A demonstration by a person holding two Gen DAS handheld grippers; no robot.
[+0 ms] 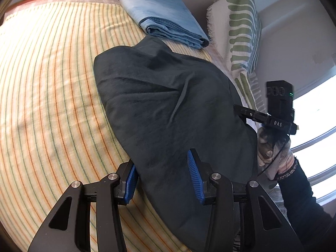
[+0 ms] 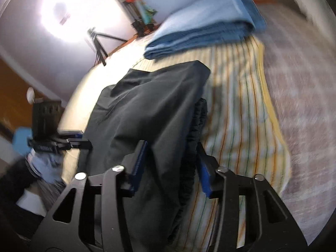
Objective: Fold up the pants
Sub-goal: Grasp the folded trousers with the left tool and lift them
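On striped bedspread (image 1: 52, 84) — two pants: dark pants (image 1: 163, 109); folded jeans (image 1: 163, 19).

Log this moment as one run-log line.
dark pants on striped bedspread | left claw astride edge | right claw astride waistband | folded blue pants behind

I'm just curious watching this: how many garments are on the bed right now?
2. Dark pants lie crumpled across the striped bedspread, nearest both grippers. Folded blue jeans sit beyond them, near the patterned pillow. More could be hidden outside these views.

Matt dark cloth pants (image 1: 168, 109) on woven striped sheet (image 1: 52, 84)
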